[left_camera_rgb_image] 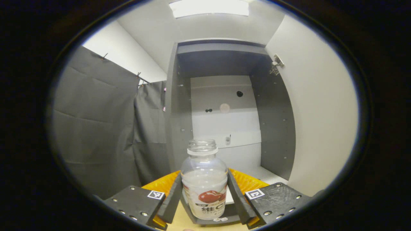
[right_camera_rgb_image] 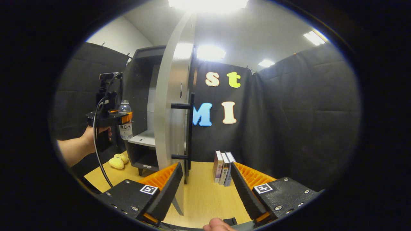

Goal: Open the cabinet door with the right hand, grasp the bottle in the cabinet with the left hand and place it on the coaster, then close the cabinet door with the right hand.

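Observation:
A clear plastic bottle [left_camera_rgb_image: 204,178] with a red-printed label and a clear cap sits upright between my left gripper's fingers [left_camera_rgb_image: 204,195], which press on both its sides. The open cabinet [left_camera_rgb_image: 221,109] stands right ahead, its shelf bare. In the right gripper view the same bottle [right_camera_rgb_image: 125,120] hangs in the left gripper [right_camera_rgb_image: 123,118], held by a hand in front of the cabinet [right_camera_rgb_image: 141,96]. The white cabinet door [right_camera_rgb_image: 171,106] stands open edge-on, its dark bar handle [right_camera_rgb_image: 191,130] facing right. My right gripper [right_camera_rgb_image: 205,189] is open, low, just before the door's edge.
Three books [right_camera_rgb_image: 223,168] stand upright on the wooden table [right_camera_rgb_image: 202,195] near the cloth wall. A yellow plush toy [right_camera_rgb_image: 117,161] lies on the table left of the cabinet's foot. Grey cloth [left_camera_rgb_image: 96,128] hangs left of the cabinet. The open door [left_camera_rgb_image: 321,112] rises on the right.

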A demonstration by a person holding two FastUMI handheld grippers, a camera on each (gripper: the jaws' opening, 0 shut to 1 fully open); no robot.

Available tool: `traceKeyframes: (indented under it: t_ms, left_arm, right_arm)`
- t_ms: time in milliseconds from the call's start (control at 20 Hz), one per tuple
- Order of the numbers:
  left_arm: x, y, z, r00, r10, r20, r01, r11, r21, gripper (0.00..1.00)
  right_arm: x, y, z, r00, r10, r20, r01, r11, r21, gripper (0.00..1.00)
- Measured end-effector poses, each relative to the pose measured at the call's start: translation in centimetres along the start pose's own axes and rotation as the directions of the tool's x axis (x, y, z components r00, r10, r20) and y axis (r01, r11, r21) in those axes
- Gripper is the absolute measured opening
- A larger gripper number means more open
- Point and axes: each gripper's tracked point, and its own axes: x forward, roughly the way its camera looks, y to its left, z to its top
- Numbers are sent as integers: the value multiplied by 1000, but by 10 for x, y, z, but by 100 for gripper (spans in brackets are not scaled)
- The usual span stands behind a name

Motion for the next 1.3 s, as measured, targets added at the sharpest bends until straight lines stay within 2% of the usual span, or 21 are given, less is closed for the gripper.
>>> traceKeyframes:
  t_ms: [150,250,400,500,600,750,900,1000,1150,1300]
  left_arm:
    - [5,0,-7,999,37,-11,-37,999,15,75]
    - [5,0,-7,998,62,-21,-62,998,13,75]
    - [4,1,-6,998,63,-10,-63,998,-26,76]
    - [3,4,-12,995,93,-35,-93,996,-7,75]
    - [3,6,-15,992,120,-36,-120,993,-3,76]
    - [3,2,-20,992,118,-46,-119,993,-17,76]
    - [-11,12,-31,989,131,-64,-128,991,47,75]
    - [-11,12,-38,989,130,-72,-127,991,50,75]
    - [-21,8,-50,981,162,-109,-162,987,10,77]
    - [-24,12,-57,980,180,-89,-179,984,26,75]
  right_arm:
    - [-10,-1,-3,1000,29,3,-29,999,20,93]
    - [-14,-8,-8,1000,23,0,-23,999,27,93]
    - [-15,-16,-19,1000,24,-8,-23,999,47,93]
    - [-16,-19,-30,999,33,-26,-31,997,66,93]
    - [-15,-15,-47,997,53,-51,-49,995,81,93]
    - [-8,-13,-79,992,51,-114,-42,996,80,93]
    - [-1,-4,-108,984,60,-168,-53,997,47,94]
    - [1,-3,-128,979,50,-195,-45,998,34,94]
    - [0,6,-169,959,73,-274,-66,997,37,94]
    - [-4,6,-195,941,65,-333,-70,998,-4,94]
